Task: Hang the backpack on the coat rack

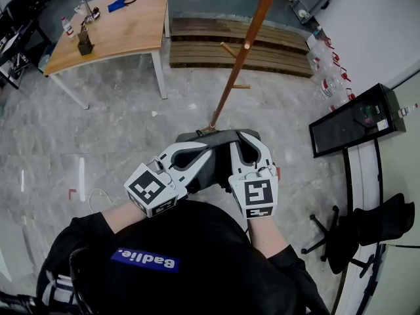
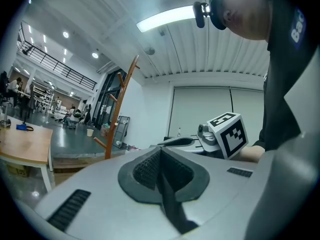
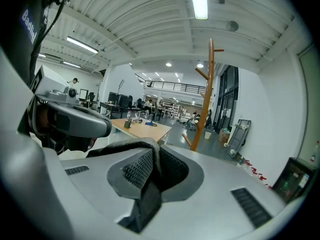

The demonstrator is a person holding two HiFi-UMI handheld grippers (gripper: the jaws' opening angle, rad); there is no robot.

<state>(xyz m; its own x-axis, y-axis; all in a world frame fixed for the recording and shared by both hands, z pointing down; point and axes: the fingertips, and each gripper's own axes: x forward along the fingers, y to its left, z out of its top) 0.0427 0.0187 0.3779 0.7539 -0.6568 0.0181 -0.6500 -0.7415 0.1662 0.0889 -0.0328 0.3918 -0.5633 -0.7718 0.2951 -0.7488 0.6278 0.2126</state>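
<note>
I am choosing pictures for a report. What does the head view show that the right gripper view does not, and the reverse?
Only the head view shows the backpack body from above, hanging between the two tools, and the black office chair. Only the right gripper view shows the right tool with its jaws shut on a dark strap, and the ceiling lights. Both views share the coat rack, the wooden table and the left tool.
</note>
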